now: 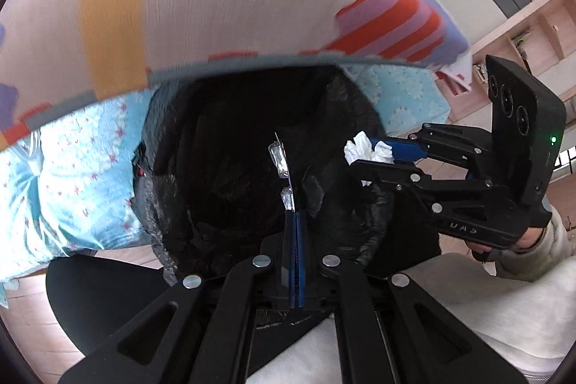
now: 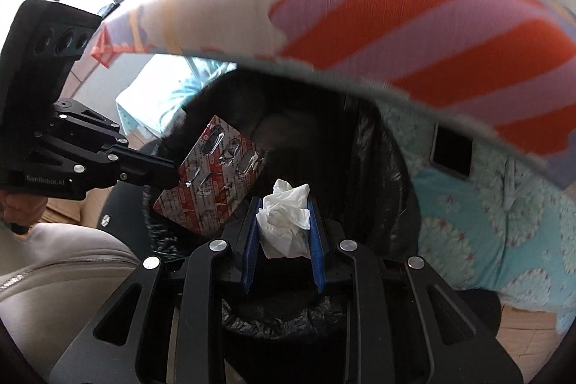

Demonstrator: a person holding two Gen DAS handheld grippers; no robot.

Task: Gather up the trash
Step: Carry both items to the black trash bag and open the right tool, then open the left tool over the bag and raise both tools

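The right gripper (image 2: 284, 222) clamps a crumpled tissue (image 2: 286, 218); the left gripper (image 1: 293, 200) pinches an empty blister pack (image 1: 284, 168) edge-on. Both hang over the black-lined bin (image 1: 172, 139), just inside its rim, so only release seems left. The right view alone shows the pack's printed red face (image 2: 212, 175), and beyond, the bed (image 2: 504, 222)
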